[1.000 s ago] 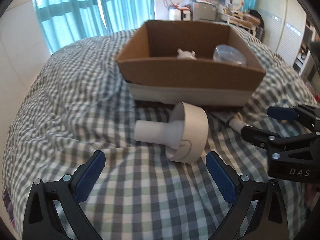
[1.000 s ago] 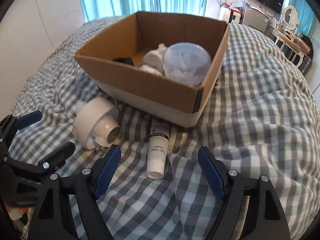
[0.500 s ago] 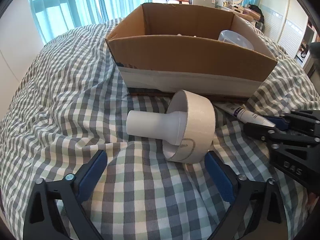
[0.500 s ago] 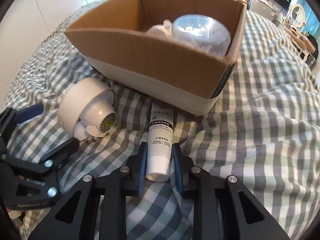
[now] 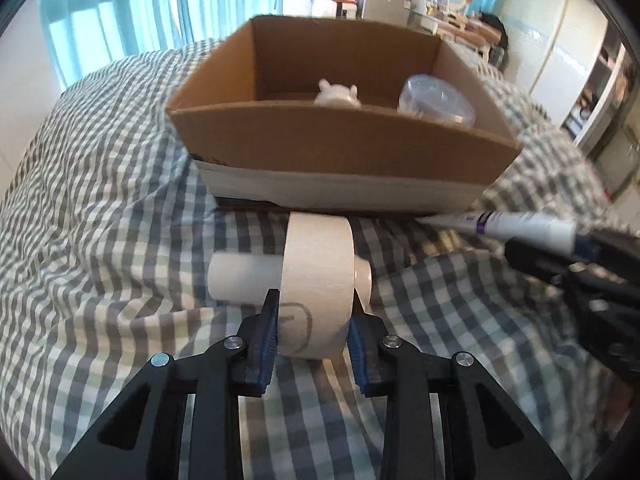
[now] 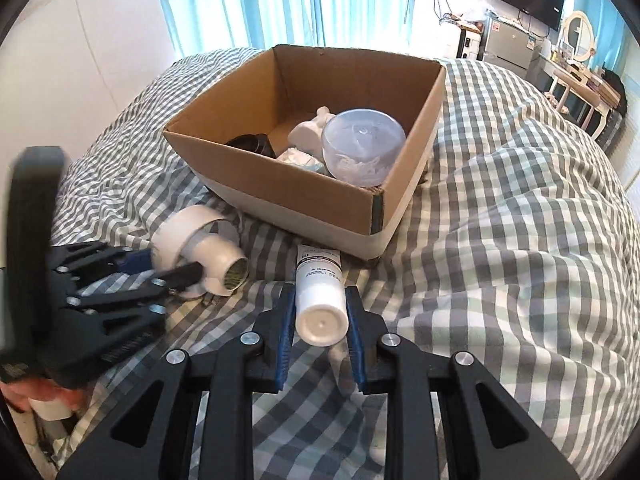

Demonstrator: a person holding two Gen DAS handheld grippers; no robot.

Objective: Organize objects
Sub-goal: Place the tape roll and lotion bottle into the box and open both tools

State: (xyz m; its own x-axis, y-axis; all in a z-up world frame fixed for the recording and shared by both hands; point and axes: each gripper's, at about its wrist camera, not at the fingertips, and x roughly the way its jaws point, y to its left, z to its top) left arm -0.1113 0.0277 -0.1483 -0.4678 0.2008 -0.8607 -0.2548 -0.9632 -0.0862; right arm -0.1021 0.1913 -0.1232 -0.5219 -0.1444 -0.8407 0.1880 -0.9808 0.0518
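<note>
The left tongs (image 5: 311, 332) are clamped on the wide round body of a white handheld device (image 5: 318, 280), its blue pads (image 5: 267, 344) pressed against either side. The device lies on the checked bedspread (image 5: 100, 240) just in front of the cardboard box (image 5: 340, 152), with its cylindrical handle sticking out to the left. In the right wrist view the same device (image 6: 200, 240) shows a round grille at its end.

The right tongs (image 6: 320, 332) grip a white tube (image 6: 320, 296) near its capped end; the cap faces the camera and the flat end points toward the box (image 6: 280, 176). In the left wrist view the tube (image 5: 520, 228) is tilted and looks lifted off the bedspread.

Inside the box sit a clear plastic tub (image 6: 362, 148), a white figurine (image 6: 310, 130) beside it, and a black object (image 6: 252, 145) near the front wall.
</note>
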